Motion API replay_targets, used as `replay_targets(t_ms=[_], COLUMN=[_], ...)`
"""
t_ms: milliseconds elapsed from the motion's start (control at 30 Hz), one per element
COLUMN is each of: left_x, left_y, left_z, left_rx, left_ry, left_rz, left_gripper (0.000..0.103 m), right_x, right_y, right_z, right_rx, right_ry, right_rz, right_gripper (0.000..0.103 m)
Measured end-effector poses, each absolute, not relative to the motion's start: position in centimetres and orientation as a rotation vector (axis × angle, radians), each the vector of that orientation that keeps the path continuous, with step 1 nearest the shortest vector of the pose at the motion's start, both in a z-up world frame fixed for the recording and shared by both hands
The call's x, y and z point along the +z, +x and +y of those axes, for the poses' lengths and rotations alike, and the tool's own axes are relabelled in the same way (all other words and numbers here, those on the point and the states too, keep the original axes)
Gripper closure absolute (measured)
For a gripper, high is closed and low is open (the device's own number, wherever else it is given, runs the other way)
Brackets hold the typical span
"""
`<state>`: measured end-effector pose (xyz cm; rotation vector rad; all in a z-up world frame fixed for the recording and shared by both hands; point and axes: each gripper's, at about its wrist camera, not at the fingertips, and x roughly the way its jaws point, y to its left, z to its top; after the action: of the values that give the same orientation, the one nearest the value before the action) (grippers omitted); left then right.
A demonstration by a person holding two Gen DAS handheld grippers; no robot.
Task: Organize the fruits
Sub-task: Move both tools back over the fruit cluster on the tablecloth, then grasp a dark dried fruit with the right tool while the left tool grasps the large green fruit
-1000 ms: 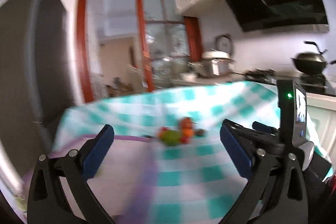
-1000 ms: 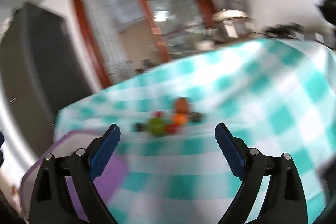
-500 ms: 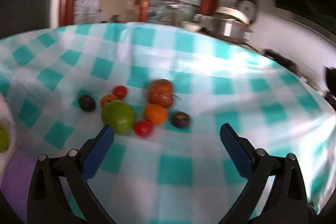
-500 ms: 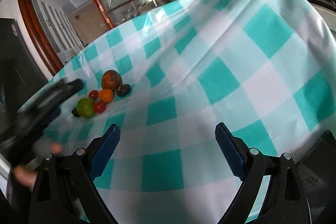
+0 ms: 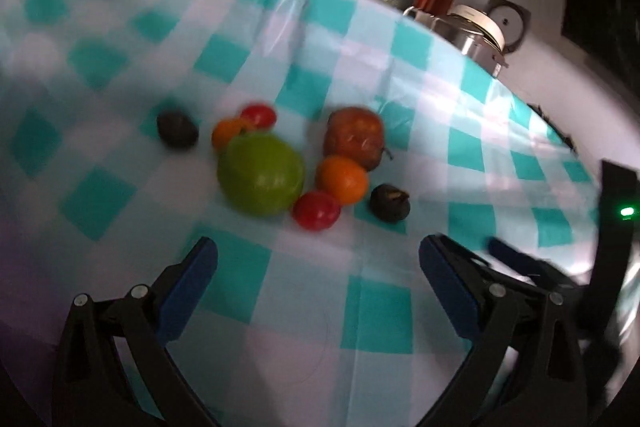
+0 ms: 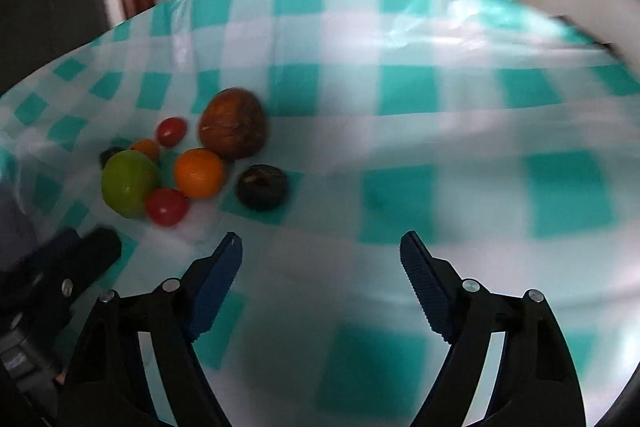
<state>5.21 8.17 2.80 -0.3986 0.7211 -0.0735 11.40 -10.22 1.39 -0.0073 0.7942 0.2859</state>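
Fruits [image 5: 280, 167] loose on checked tablecloth [image 5: 380, 307]

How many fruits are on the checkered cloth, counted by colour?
Green: 1, big green fruit
Red: 2, front red fruit, back red fruit
Orange: 2, big orange fruit, small orange fruit
Reddish-brown: 1, brown fruit
Dark: 2, left dark fruit, right dark fruit
Total: 8

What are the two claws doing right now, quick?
Left claw: open, holding nothing, just short of the fruit pile.
Right claw: open, holding nothing, above the checked tablecloth.
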Motion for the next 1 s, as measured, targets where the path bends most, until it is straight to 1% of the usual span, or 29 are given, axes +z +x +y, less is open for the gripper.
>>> replay_targets(t_ms=[33,67,100,200,267,467,533,567,600,767,1000], left_x=[2.3,1.9,1.7,1.7,1.7,1.5,1.5,1.5,1.4,1.4,1.7], left_y=[5.4,5.5,5.6,5.6,5.6,5.7,5.7,5.7,5.8,5.8,6.4], left_z=[8.6,8.9,9.0,8.9,8.8,8.4,8.2,8.2,8.2,8.5,8.9], left_rx=[-0.086,-0.099,-0.103,-0.101,-0.095,-0.070,-0.062,-0.062,-0.068,-0.073,-0.026], left_ry=[-0.440,-0.476,-0.498,-0.497,-0.489,-0.466,-0.452,-0.450,-0.449,-0.443,-0.434], left_rz=[0.741,0.757,0.767,0.758,0.753,0.753,0.752,0.752,0.752,0.740,0.716], left_gripper=[0.002,0.002,0.002,0.002,0.002,0.002,0.002,0.002,0.002,0.002,0.002], right_x=[1.0,0.9,1.0,0.7,0.3,-0.1,-0.1,-0.1,-0.1,0.5,0.6], right_y=[12.0,12.5,13.0,14.6,15.5,17.4,17.6,17.5,17.4,16.4,9.4], right_z=[-10.0,-9.6,-9.2,-8.2,-7.4,-5.7,-5.3,-5.2,-5.3,-7.8,-13.8], right_rx=[0.320,0.349,0.360,0.350,0.352,0.326,0.314,0.317,0.311,0.269,0.188], right_ry=[-0.003,0.002,-0.004,-0.038,-0.061,-0.123,-0.143,-0.147,-0.147,-0.041,0.194], right_rz=[0.812,0.827,0.822,0.844,0.869,0.893,0.889,0.884,0.881,0.848,0.814], right_gripper=[0.028,0.036,0.038,0.038,0.041,0.044,0.050,0.059,0.060,0.061,0.061])
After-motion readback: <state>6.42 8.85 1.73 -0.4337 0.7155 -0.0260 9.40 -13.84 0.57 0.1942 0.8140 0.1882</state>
